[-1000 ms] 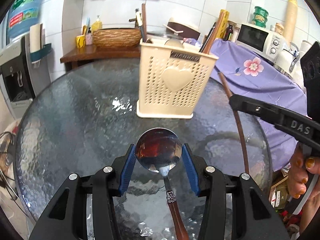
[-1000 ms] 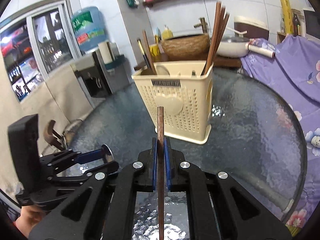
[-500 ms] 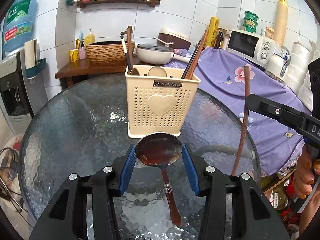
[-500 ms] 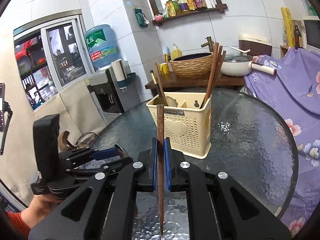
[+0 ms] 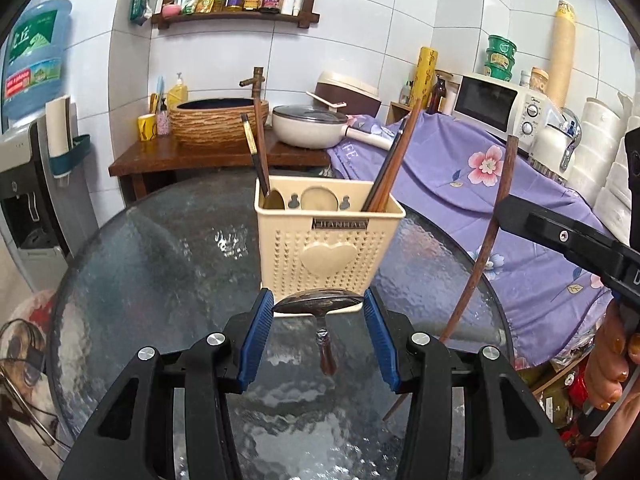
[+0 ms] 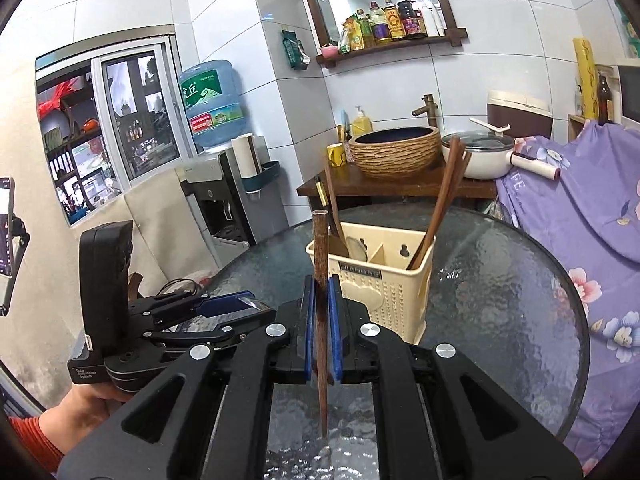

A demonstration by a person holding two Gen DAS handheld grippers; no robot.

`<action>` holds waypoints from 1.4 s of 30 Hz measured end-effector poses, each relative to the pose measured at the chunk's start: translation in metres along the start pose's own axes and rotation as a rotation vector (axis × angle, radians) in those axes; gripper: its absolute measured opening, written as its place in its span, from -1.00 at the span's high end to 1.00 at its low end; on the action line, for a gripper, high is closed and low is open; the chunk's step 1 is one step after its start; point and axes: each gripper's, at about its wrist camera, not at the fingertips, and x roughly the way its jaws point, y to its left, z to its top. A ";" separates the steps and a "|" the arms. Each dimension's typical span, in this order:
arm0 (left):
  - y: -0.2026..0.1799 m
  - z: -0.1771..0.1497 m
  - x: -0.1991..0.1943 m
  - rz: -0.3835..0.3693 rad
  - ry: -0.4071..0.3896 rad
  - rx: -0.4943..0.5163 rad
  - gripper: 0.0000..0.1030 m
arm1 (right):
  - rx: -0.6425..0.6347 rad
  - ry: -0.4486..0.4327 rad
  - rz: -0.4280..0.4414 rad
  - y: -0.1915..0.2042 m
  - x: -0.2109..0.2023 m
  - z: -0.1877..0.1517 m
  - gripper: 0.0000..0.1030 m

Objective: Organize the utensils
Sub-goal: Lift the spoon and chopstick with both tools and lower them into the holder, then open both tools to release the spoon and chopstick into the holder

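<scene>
Pan, basin, microwave behind caddy

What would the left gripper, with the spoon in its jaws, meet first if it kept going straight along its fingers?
Probably the front wall of the cream utensil basket, dead ahead of the left gripper; the gap is hard to judge.

Metal spoon and upright wooden chopstick before cream holder

White tiled walls all round, a wooden wall shelf of bottles, a window at one side, a purple floral cloth draped nearby.
</scene>
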 end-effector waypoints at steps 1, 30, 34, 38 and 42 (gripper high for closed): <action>0.001 0.004 -0.001 -0.004 -0.002 -0.004 0.11 | -0.001 0.001 -0.001 -0.001 0.001 0.003 0.85; -0.001 0.169 0.027 0.157 -0.156 -0.005 0.12 | 0.035 -0.265 -0.281 -0.027 0.027 0.165 0.85; -0.001 0.153 0.047 0.165 -0.131 0.015 0.12 | 0.058 -0.216 -0.300 -0.042 0.054 0.143 0.85; 0.001 0.140 0.061 0.172 -0.097 0.028 0.12 | 0.069 -0.171 -0.300 -0.052 0.073 0.121 0.85; 0.003 0.126 0.074 0.172 -0.060 0.036 0.12 | 0.082 -0.140 -0.292 -0.058 0.086 0.104 0.85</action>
